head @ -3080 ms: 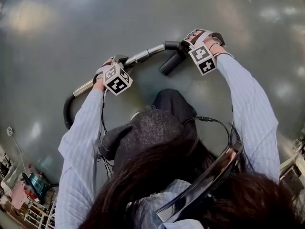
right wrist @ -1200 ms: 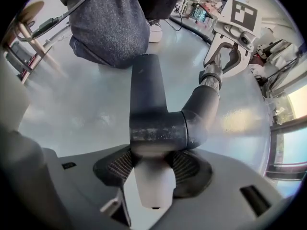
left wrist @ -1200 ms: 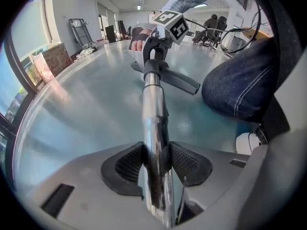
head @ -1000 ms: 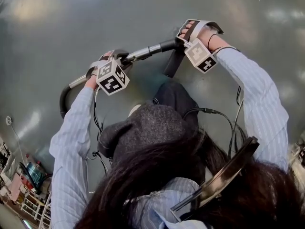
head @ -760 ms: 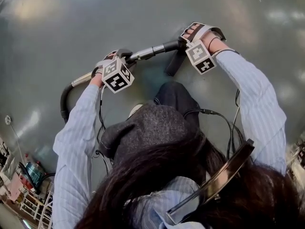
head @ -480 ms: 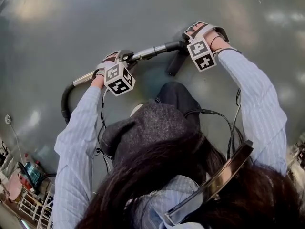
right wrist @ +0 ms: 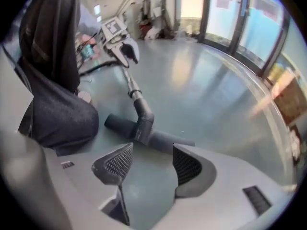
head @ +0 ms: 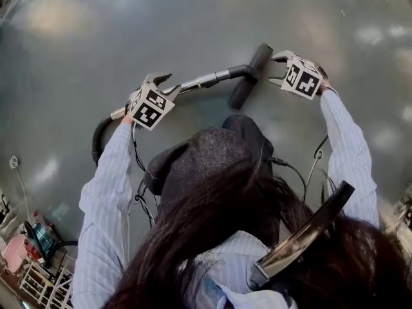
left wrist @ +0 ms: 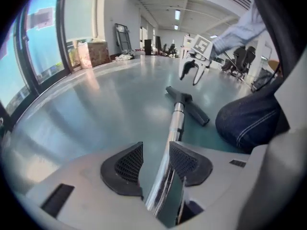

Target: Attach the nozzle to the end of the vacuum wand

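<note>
Black nozzle (head: 250, 76) on wand (head: 206, 80), beside spread right hand-held gripper (head: 273, 68), left hand-held gripper (head: 168, 82) spread astride wand

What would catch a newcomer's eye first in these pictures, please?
A chrome wand lies on the shiny grey floor, with a dark T-shaped nozzle on its right end in the head view. The right tongs hang open and empty beside that nozzle. The left tongs stand open with the wand between them.

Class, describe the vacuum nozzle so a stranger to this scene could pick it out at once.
On the grey floor, a chrome wand lies ahead of the person's knee. At its right end sits the nozzle: the only short black bar, set crosswise like a T.
</note>
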Motion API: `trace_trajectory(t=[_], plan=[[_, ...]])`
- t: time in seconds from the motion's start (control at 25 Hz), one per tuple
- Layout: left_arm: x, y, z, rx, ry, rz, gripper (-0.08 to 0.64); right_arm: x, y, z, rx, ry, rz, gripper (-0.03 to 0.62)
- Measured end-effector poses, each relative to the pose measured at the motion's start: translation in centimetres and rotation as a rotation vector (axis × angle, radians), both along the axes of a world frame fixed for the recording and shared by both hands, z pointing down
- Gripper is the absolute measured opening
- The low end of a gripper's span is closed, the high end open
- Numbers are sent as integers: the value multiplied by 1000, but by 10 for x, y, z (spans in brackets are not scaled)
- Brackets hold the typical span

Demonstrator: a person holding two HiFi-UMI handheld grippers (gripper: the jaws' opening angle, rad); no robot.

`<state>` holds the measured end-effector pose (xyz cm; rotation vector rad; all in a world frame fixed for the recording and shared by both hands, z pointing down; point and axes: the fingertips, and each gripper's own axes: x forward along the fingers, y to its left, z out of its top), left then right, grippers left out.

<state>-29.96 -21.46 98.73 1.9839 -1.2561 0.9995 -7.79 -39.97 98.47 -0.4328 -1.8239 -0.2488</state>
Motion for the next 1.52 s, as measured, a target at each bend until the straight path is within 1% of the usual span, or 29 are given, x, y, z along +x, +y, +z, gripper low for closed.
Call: trace_trajectory(t=[0.08,0.16,0.24,0.32,0.36,0.44,0.52,0.56,0.68,0.72,0.8,0.84,0.96,1.04,1.2,1.28,1.4,1.52], plan=[[-16,-1,-15,15,63,-112,172,-8,5,-16,-80,-101,213,262],[-27,-1,-29,32,152,-239,172,-17,11,-33,-182,-222,442,262],[-32,0,-43,57,247,-347,172,-26,19,-47,-281,-336,644,261],[-32,3,-51,78,304,-410,172,-32,29,-57,-347,-424,794,261],[-30,5,-53,83,317,-422,172,-35,35,-61,-371,-459,850,259],[-23,11,-54,85,329,-424,167,-42,50,-69,-419,-516,932,253],[-17,19,-52,81,341,-423,156,-52,66,-76,-474,-561,987,231],[-15,22,-51,79,351,-429,144,-57,72,-79,-500,-581,1013,208],[-11,25,-50,89,391,-485,79,-68,80,-82,-555,-642,1102,54],[-8,26,-48,97,408,-509,64,-70,81,-80,-572,-657,1129,33],[-1,30,-46,117,429,-539,34,-72,89,-75,-600,-677,1156,21],[2,33,-44,126,429,-538,20,-74,95,-72,-607,-687,1156,18],[7,36,-42,150,423,-504,6,-77,110,-68,-583,-704,1146,12],[14,40,-43,164,433,-513,6,-71,119,-62,-565,-693,1144,11],[24,54,-58,200,393,-553,6,-63,130,-53,-557,-672,1157,9],[34,66,-69,176,389,-542,6,-62,136,-58,-560,-662,1173,9],[43,90,-82,100,376,-520,6,-65,154,-80,-576,-660,1188,8],[44,107,-109,76,383,-587,6,-65,179,-111,-586,-654,1207,9]])
